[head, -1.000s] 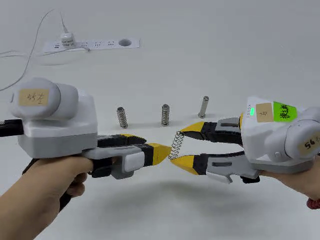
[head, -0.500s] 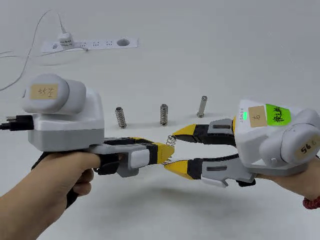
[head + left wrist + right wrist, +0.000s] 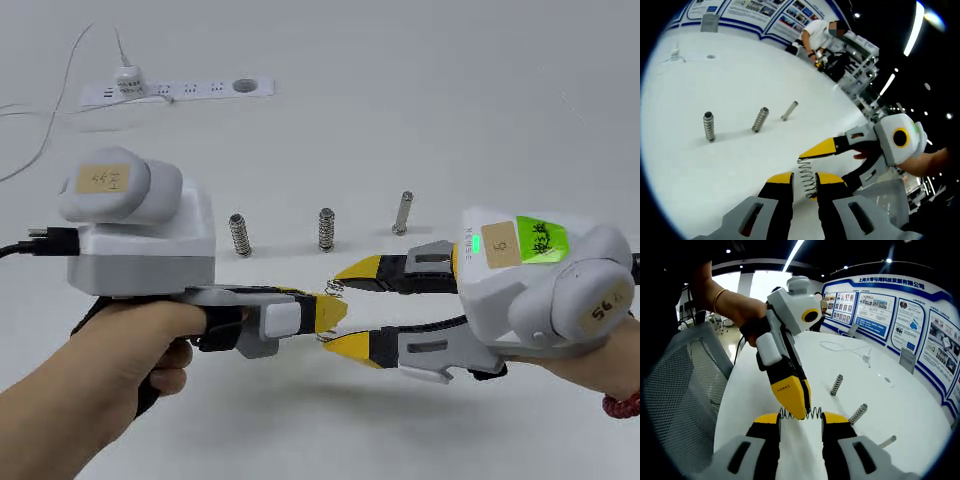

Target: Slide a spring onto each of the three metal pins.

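A loose spring [image 3: 334,288] hangs in the air between both grippers. My right gripper [image 3: 337,309] has the spring [image 3: 815,413] spanning its jaws end to end, each end against a jaw. My left gripper [image 3: 330,312] pinches the spring [image 3: 806,175] across its middle. Behind them, three pins stand in a row on the white table [image 3: 420,110]. The left pin [image 3: 241,235] and the middle pin [image 3: 326,229] each carry a spring. The right pin [image 3: 403,213] is bare.
A white power strip [image 3: 180,89] with a plug and cable lies at the far left of the table. A mesh chair [image 3: 680,390] stands beside the table in the right gripper view. A person [image 3: 822,35] is far off in the background.
Both grippers have drifted left and lower. The left gripper's tips, which touched the spring's lower end, now sit across its middle between the right gripper's jaws.
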Demonstrator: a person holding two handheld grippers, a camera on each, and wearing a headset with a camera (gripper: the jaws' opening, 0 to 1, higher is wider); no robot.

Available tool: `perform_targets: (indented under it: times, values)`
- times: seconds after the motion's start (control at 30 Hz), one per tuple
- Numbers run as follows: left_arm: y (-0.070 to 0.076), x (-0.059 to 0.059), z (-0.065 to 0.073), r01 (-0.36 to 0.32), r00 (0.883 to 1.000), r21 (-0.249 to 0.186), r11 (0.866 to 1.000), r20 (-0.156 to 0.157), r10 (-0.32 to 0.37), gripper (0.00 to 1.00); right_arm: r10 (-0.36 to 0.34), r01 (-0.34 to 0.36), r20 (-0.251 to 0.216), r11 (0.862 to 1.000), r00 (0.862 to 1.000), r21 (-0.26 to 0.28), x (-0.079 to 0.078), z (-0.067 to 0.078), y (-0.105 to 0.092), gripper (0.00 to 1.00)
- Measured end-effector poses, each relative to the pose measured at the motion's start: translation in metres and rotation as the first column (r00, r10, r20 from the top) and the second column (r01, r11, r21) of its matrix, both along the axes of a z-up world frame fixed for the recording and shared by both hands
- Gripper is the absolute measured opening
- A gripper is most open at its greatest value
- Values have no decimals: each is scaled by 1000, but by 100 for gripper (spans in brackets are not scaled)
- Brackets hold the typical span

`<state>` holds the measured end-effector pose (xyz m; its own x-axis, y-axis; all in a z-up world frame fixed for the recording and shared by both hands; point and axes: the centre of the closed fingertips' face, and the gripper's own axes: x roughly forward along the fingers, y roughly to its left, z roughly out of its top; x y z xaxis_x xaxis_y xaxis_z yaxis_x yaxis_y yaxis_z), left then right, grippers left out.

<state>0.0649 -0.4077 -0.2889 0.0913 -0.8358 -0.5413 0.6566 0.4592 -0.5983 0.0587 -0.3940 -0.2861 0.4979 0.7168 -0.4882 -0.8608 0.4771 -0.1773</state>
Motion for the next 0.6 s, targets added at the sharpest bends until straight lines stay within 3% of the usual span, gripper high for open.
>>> perform_targets:
  times: [0.6]
  values:
    - [-1,-10,-6,33,996,21,999,-85,-32,12,53,-52,7,998,999,-40,-6,-4,4,33]
